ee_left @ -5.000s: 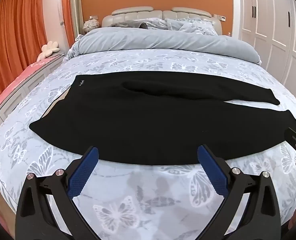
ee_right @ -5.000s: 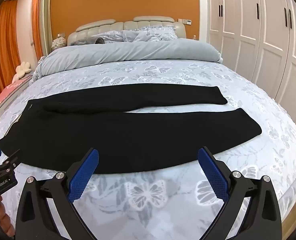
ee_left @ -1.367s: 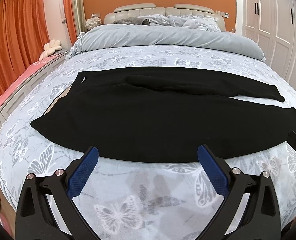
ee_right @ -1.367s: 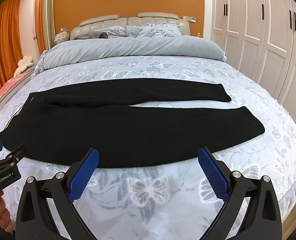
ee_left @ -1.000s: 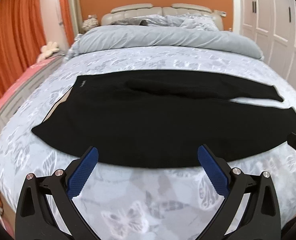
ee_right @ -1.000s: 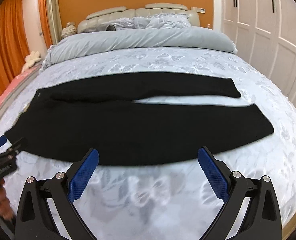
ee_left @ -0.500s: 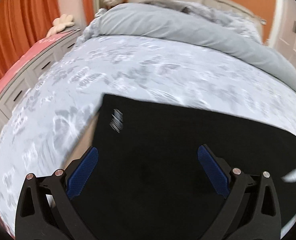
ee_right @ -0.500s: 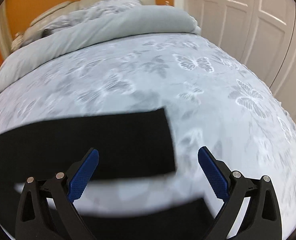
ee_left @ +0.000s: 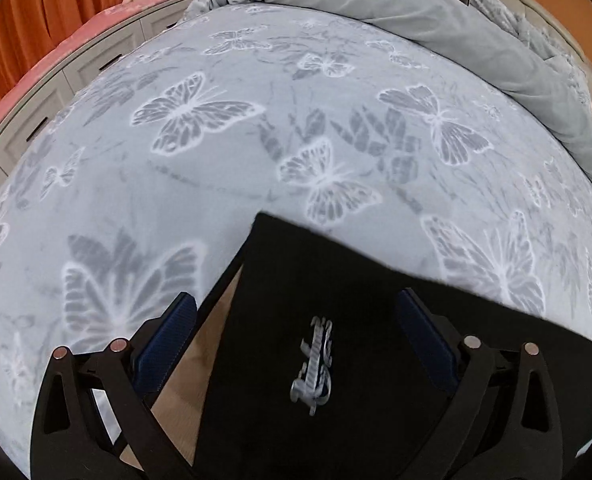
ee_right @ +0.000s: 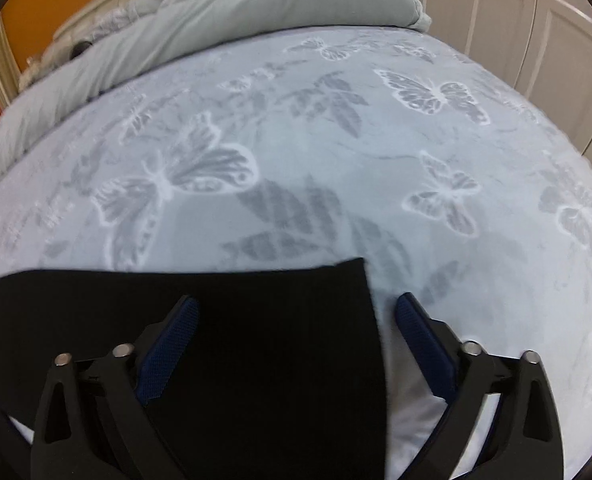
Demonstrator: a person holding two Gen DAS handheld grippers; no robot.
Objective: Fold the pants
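Black pants lie flat on the bed. In the left wrist view their waistband corner [ee_left: 335, 280] with a silver logo [ee_left: 315, 368] sits between my fingers. My left gripper [ee_left: 296, 344] is open, low over that far waist corner. In the right wrist view the far leg's cuff end [ee_right: 280, 320] lies between my fingers. My right gripper [ee_right: 296, 344] is open, low over the cuff, its right fingertip [ee_right: 411, 320] past the cuff's edge on the sheet.
The bed has a pale blue butterfly sheet [ee_left: 256, 140] [ee_right: 335, 140]. A rolled grey duvet [ee_left: 435, 20] [ee_right: 256, 8] lies beyond. Drawers and orange curtains [ee_left: 16, 20] stand at left; white wardrobe doors [ee_right: 535, 20] at right.
Both grippers have moved forward and down from the near bedside to the pants' far edge: left to the waist corner, right to the far leg's cuff. Both stay open.
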